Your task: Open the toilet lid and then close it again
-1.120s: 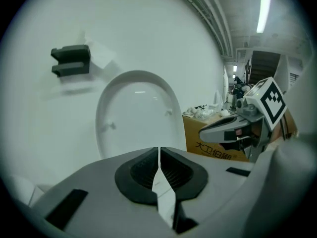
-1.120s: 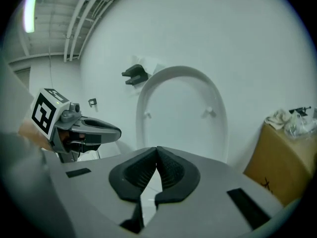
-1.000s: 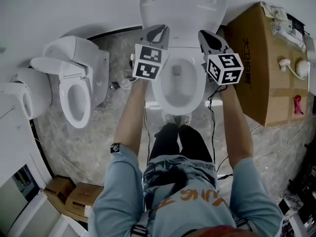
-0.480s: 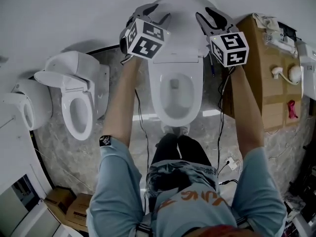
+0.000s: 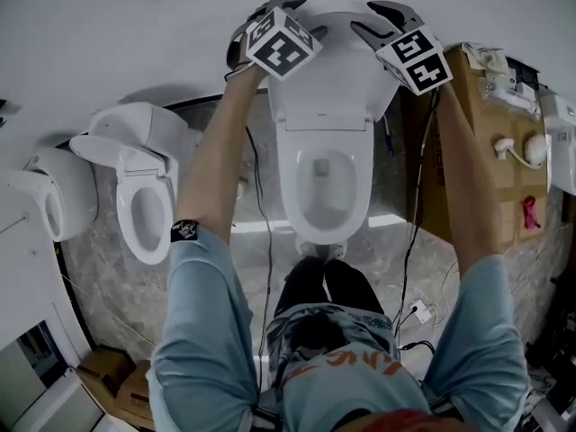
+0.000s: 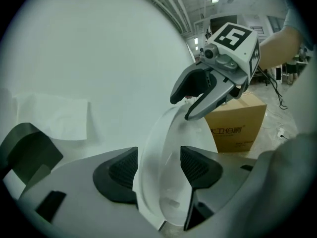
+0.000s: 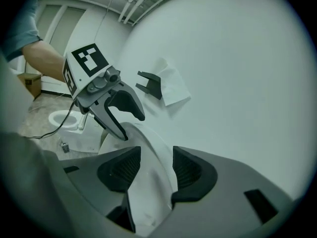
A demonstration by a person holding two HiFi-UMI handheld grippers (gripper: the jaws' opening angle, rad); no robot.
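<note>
L gripper: its 2 jaws have just been opening. The pads stand apart w/ the thin edge of the lid loose in the gap, no squeeze. R gripper: same story. Jaws have just been opening, the lid's other edge sits betw. the pads, not clamped. I count 2 marker cubes, 1 per gripper, both up by the lid's top corners in head view. The lid is raised, upright against the white wall, over the uncovered bowl of the middle toilet. That's 3 toilets total: a 2nd toilet to the left and a 3rd toilet at far left. There's 1 big cardboard box just right of the middle toilet, and 2 small boxes at lower left. 1 black bracket on the wall.
</note>
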